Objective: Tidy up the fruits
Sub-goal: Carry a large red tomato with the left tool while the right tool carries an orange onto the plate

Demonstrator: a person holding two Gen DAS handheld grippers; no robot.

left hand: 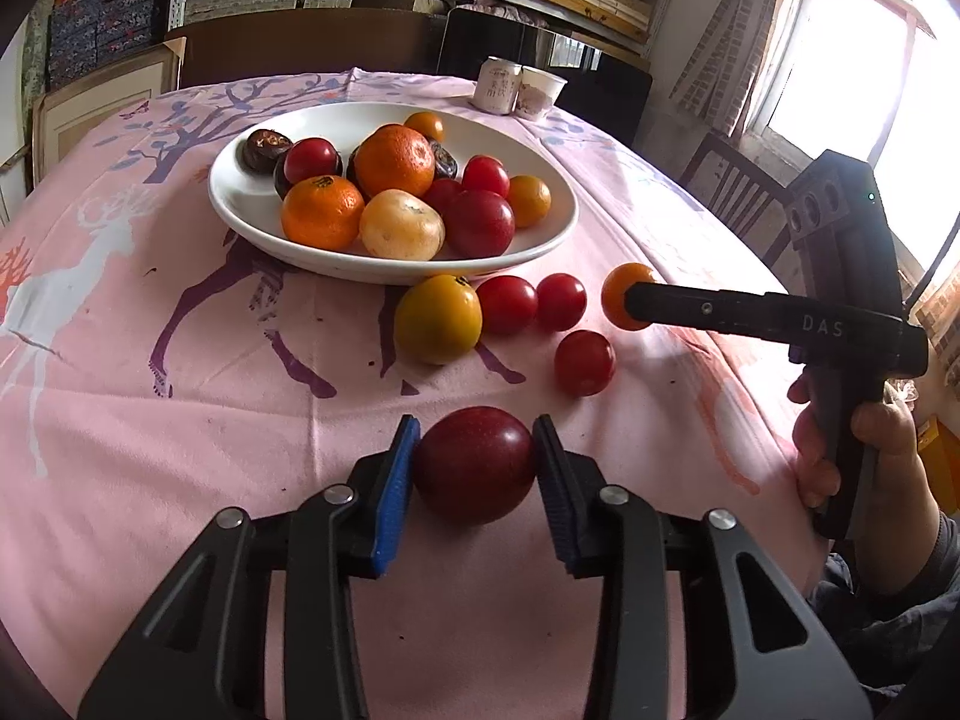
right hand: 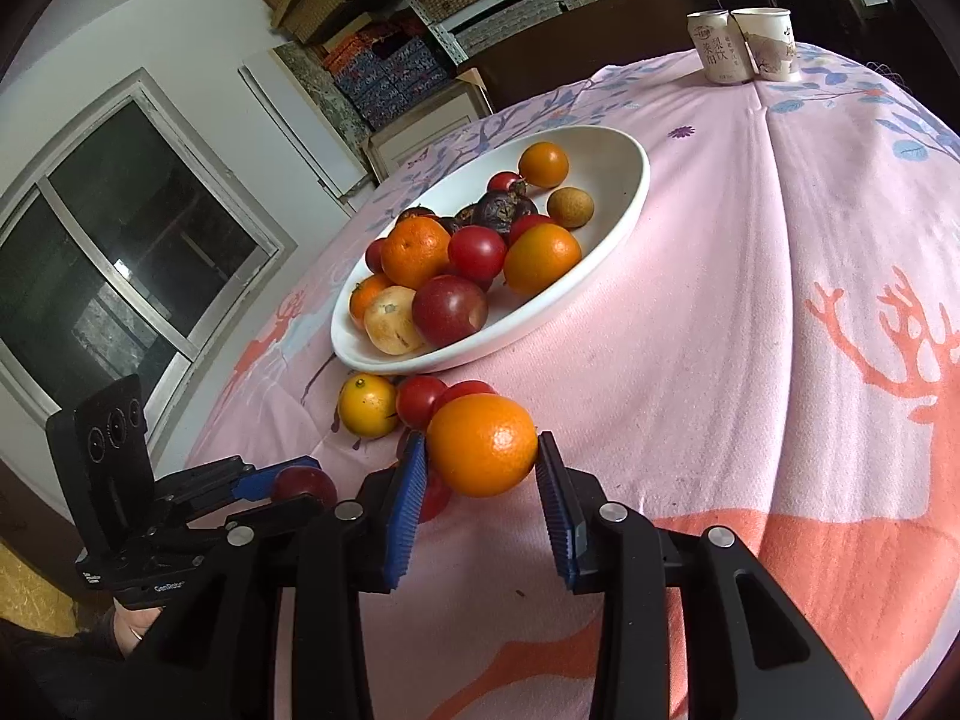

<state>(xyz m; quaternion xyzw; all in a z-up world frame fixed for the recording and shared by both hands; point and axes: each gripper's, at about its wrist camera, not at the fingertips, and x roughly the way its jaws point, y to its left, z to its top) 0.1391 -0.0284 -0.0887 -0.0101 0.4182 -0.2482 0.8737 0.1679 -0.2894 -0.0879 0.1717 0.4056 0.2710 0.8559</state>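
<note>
The left gripper [left hand: 474, 468] is clamping a dark red plum [left hand: 474, 463] low over the pink tablecloth [left hand: 180, 360], while the right gripper [right hand: 483, 450] is squeezing a small orange [right hand: 482, 444], both apparently gathering strays. The white bowl [left hand: 252, 204] is sitting just beyond, already holding most fruit, with loose tomatoes [left hand: 506, 304] waiting beside its rim.

White letters reading "DAS" stand on the black side of the right gripper [left hand: 627, 300] as the left wrist view shows it. In the right wrist view, the left gripper [right hand: 297, 483] carries "GenRobot" in small white print on its body, beside a tiny white label too small to read. The can [right hand: 718, 48] at the far edge of the table bears vertical Chinese characters (not clearly legible) under a round red emblem.
</note>
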